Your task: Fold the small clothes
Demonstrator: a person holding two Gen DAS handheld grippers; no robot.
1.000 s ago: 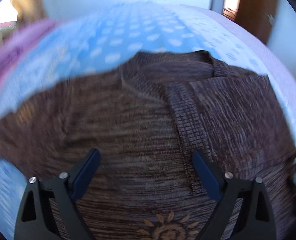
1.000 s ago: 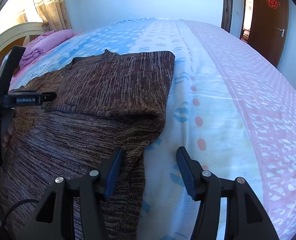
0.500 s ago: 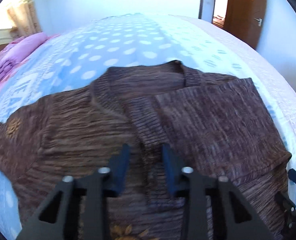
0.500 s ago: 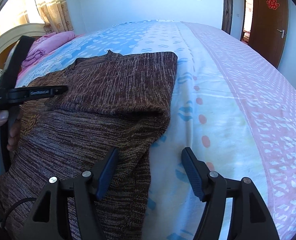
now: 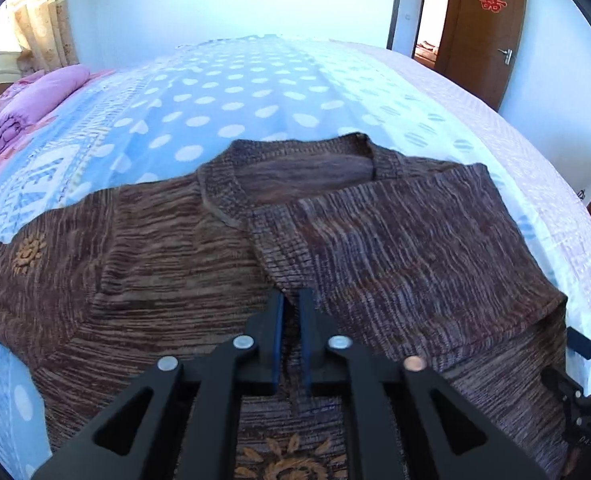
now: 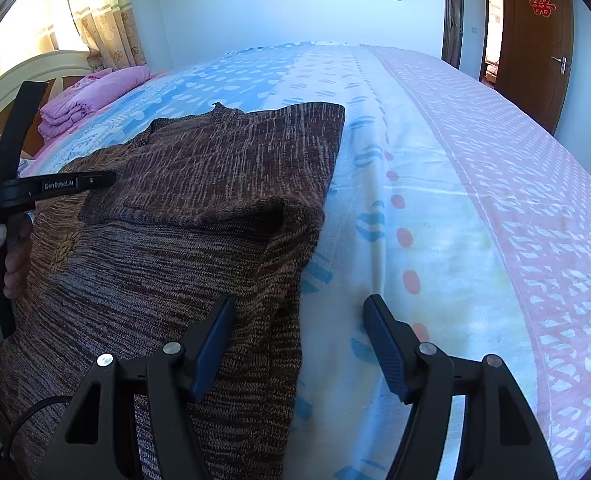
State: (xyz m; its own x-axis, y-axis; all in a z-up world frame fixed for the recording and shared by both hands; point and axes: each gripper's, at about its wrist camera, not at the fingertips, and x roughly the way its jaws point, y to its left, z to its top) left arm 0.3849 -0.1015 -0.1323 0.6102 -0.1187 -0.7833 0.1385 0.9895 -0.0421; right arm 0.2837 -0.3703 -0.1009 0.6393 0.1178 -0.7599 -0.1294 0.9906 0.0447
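A: Lying flat on the bed (image 5: 279, 92), the brown knit cardigan (image 5: 175, 248) fills the ground ahead of the left gripper (image 5: 290, 306). How do its jaws stand?

B: Drawn almost together, with the cardigan's ribbed front edge (image 5: 273, 264) running into the narrow slot between them. They look closed on that edge (whether the knit is truly pinched is hard to tell). The V-neck collar (image 5: 295, 152) lies beyond the jaws, and one orange sun motif (image 5: 27, 254) sits far off to their left.

A: And the right gripper (image 6: 299, 312)?

B: Its jaws are spread wide and hold nothing. The left jaw hangs over the cardigan's (image 6: 199, 240) side edge, the right jaw over bare bedsheet (image 6: 435, 208). Ahead of the jaws, one side of the cardigan is folded over onto its body, with a thick fold at the near corner.

A: Anything else in view?

B: To the left of the right jaws, a hand (image 6: 5, 256) holds the other gripper's handle above the knit. Far beyond, a folded pink quilt (image 6: 91, 96) rests by the headboard (image 6: 23, 76), and a brown door (image 6: 535, 40) with a red paper-cut stands off to the right.
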